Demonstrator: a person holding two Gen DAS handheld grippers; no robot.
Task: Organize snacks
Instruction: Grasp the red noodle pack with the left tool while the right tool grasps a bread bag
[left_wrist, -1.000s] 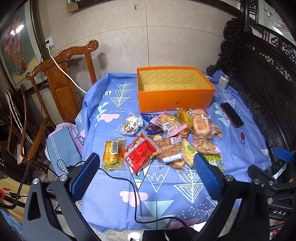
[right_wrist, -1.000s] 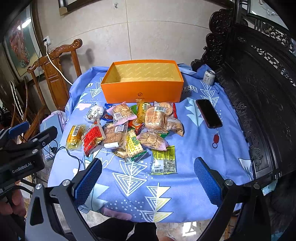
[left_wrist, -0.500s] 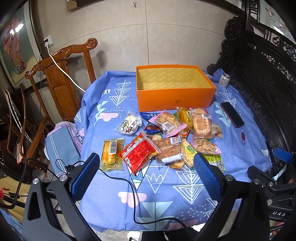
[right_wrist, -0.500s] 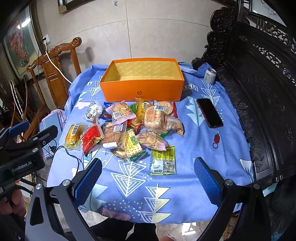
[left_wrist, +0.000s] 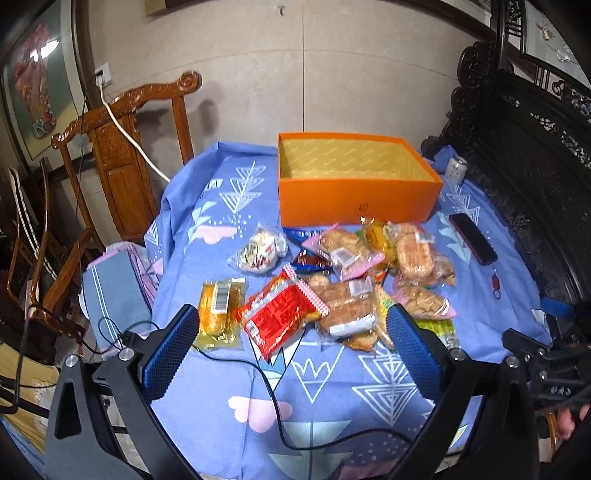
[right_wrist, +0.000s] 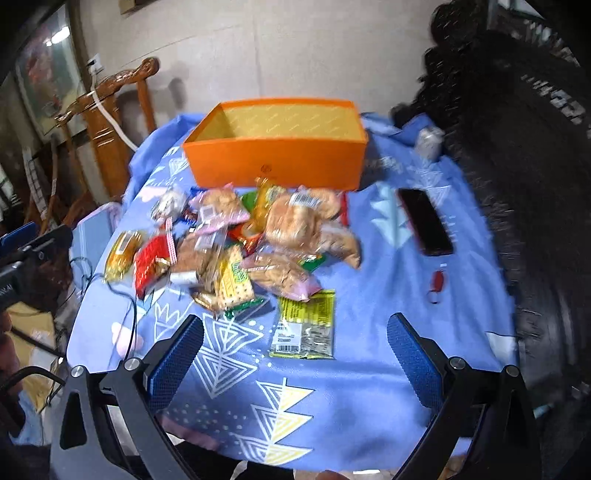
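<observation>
Red snack packet (left_wrist: 282, 314) between left claw (left_wrist: 291, 354) fingers

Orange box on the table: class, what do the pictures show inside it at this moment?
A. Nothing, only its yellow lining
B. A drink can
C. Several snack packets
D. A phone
A: the orange box stands open with only its yellow patterned lining visible, while the snack packets lie on the blue tablecloth in front of it; the phone and can sit outside it.

Blurred throughout in the right wrist view: dark carved furniture (right_wrist: 524, 155) right of the fingers, can (right_wrist: 428, 142) beyond them, wrapper print unreadable. Buried snacks (left_wrist: 373, 258) half hidden.
</observation>
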